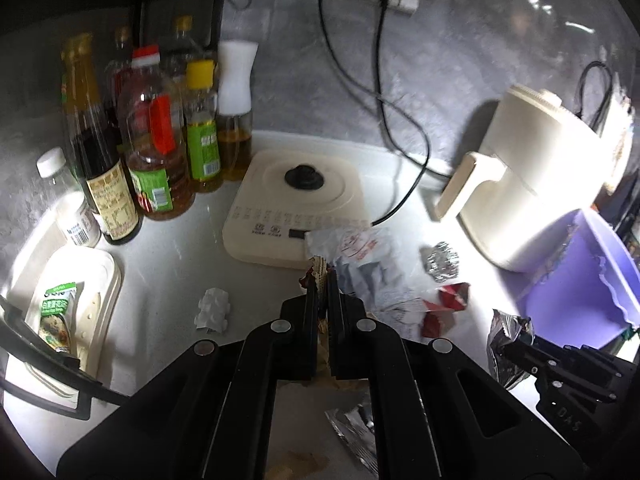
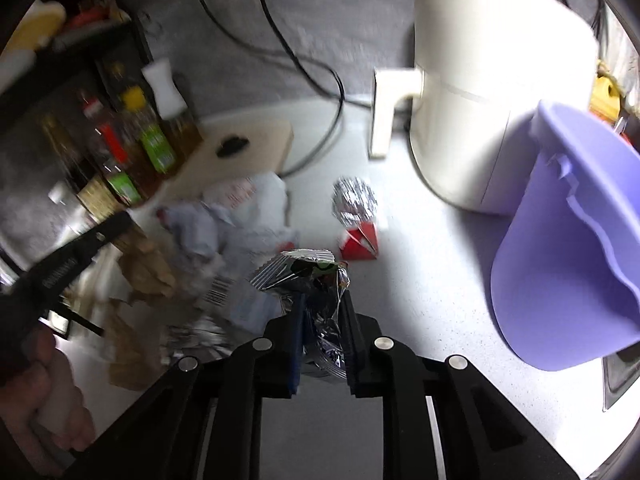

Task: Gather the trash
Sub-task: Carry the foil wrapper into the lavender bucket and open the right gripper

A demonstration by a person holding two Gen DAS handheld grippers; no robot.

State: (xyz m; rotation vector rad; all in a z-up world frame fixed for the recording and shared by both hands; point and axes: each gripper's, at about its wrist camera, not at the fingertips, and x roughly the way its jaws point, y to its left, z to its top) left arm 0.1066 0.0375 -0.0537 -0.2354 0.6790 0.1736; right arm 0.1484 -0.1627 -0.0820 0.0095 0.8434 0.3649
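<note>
My left gripper is shut on a brown and red wrapper, held above the white counter. My right gripper is shut on a crumpled silver foil wrapper; it also shows in the left wrist view. A purple bin stands at the right, also seen in the left wrist view. On the counter lie a white plastic bag, a foil ball, red wrappers and a white crumpled scrap.
A cream air fryer stands behind the bin. A cream induction cooker sits at the middle with black cords behind. Several sauce bottles stand at the left. A white tray holds a green sachet.
</note>
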